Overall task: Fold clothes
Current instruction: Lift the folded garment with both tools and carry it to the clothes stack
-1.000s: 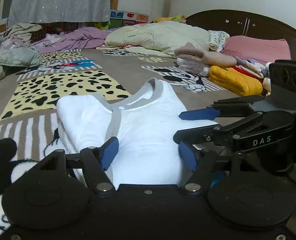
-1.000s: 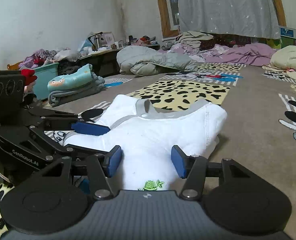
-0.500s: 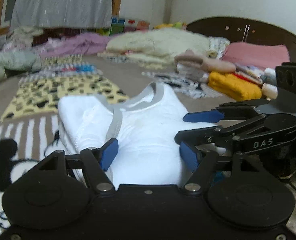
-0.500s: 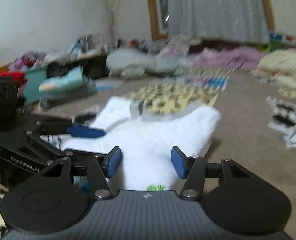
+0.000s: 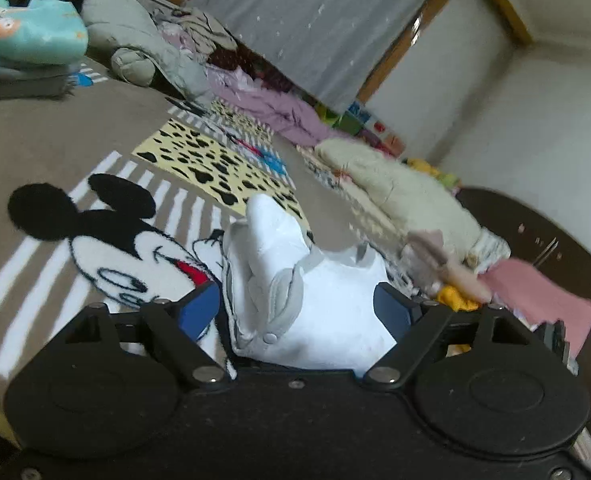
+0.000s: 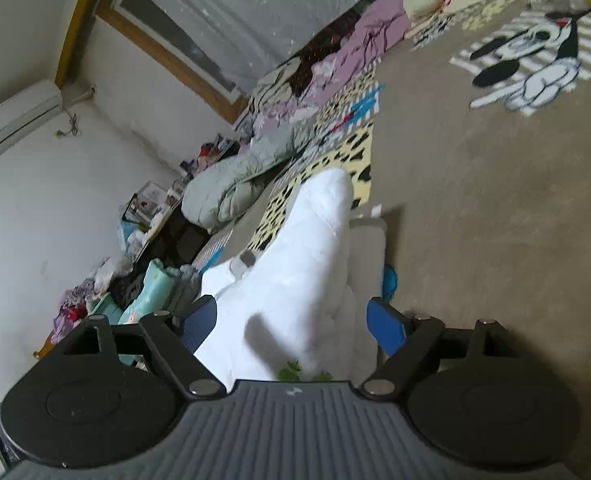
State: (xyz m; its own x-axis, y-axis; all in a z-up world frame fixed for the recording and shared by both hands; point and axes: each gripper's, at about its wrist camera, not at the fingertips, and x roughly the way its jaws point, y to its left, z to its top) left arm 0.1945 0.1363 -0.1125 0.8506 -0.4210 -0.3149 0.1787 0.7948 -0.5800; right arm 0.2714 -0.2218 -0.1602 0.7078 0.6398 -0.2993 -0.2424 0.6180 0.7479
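The folded white garment with grey collar trim sits between the blue pads of my left gripper, which press on its two sides. It hangs tilted above the cartoon-mouse bedspread. In the right wrist view the same white garment rises as a thick bundle between the pads of my right gripper, and a small green print shows at its near end. It casts a shadow on the brown bedspread. Both sets of jaws stand wide but hold the bundle.
A folded teal blanket and a grey duvet lie at the far left. A cream quilt, a pink pillow and the dark headboard are on the right. A curtained window and a wall air conditioner stand behind.
Both grippers have swung and tilted sharply, and the white garment came with them, up off the bedspread. Neither gripper shows in the other's view any more.
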